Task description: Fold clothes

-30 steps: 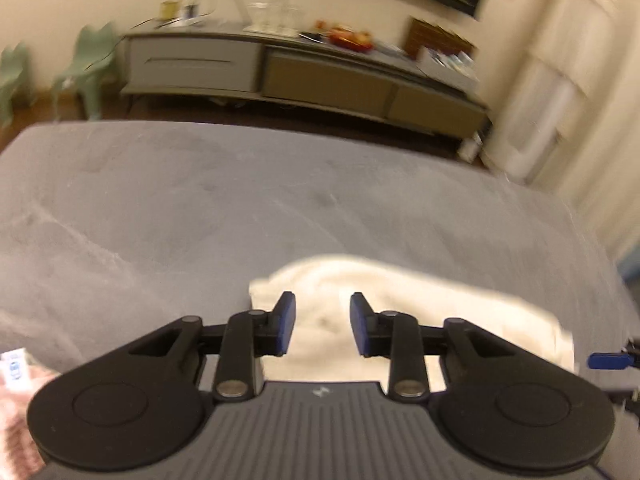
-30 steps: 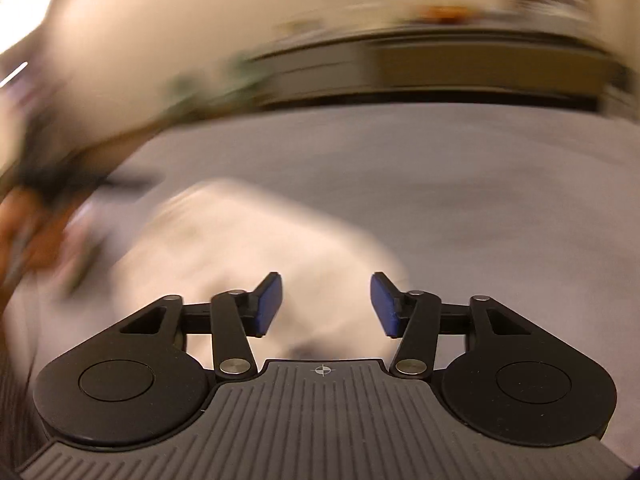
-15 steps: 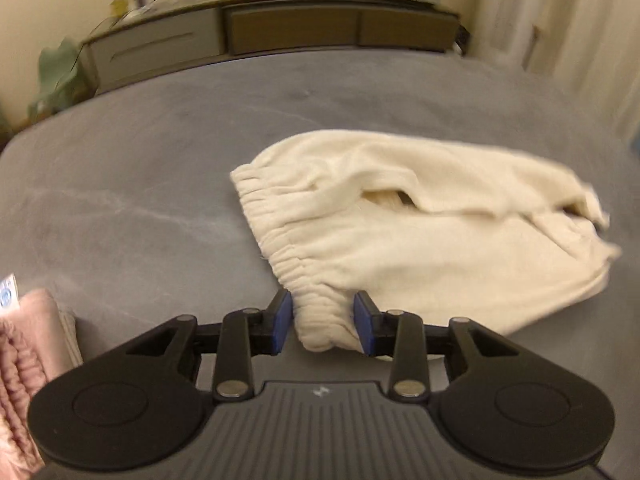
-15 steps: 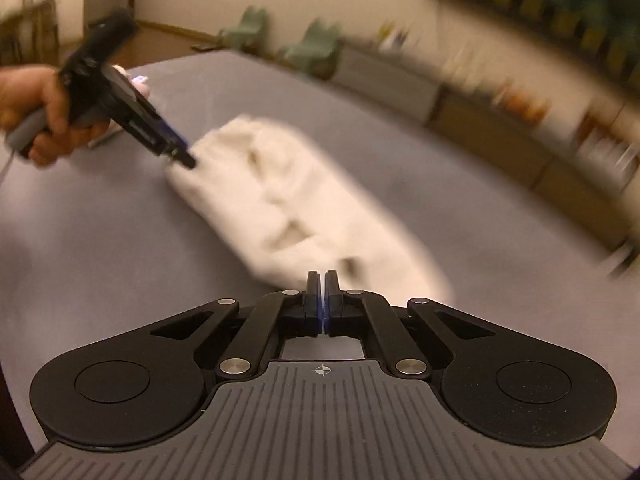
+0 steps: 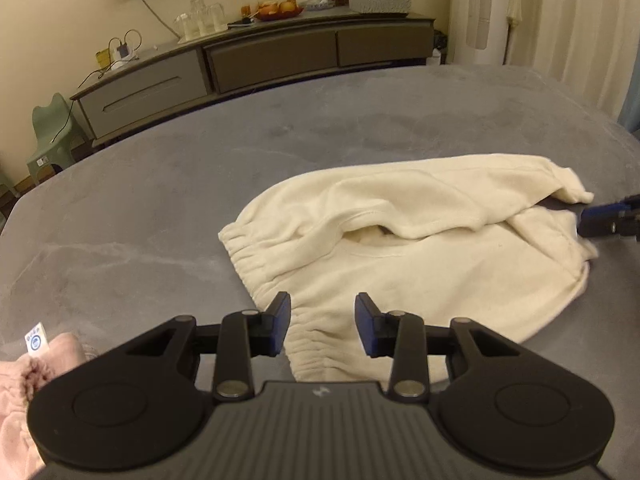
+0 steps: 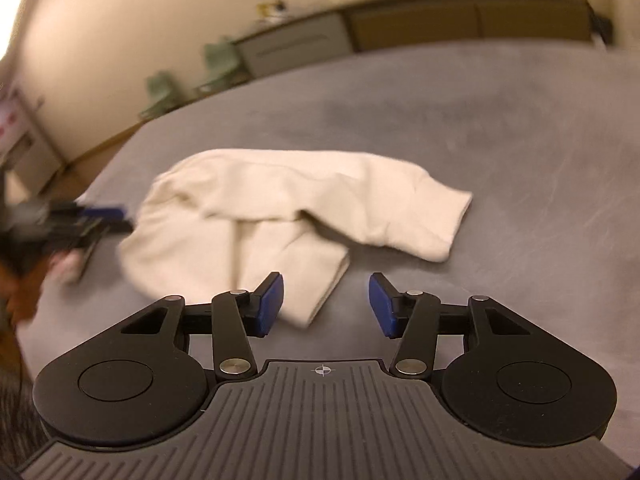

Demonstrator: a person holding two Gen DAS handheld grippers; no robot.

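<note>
A pair of cream fleece trousers [image 5: 400, 248] lies crumpled on the grey bed surface [image 5: 160, 200], elastic waistband towards the left gripper, legs folded over each other. My left gripper [image 5: 323, 322] is open with the waistband edge between its blue pads. In the right wrist view the trousers [image 6: 280, 208] show their two leg cuffs. My right gripper [image 6: 326, 304] is open and empty, just in front of the nearer cuff. The right gripper's blue tip [image 5: 604, 222] shows at the far right of the left wrist view.
A pink knitted garment [image 5: 24, 400] with a white tag lies at the lower left. A long grey sideboard [image 5: 260, 60] stands against the far wall, a green child's chair [image 5: 52, 136] to its left. Curtains [image 5: 580, 20] hang at the right.
My right gripper was shut half a second ago and is open now, facing the leg cuffs. My left gripper stays open at the waistband. The trousers have settled flatter.
</note>
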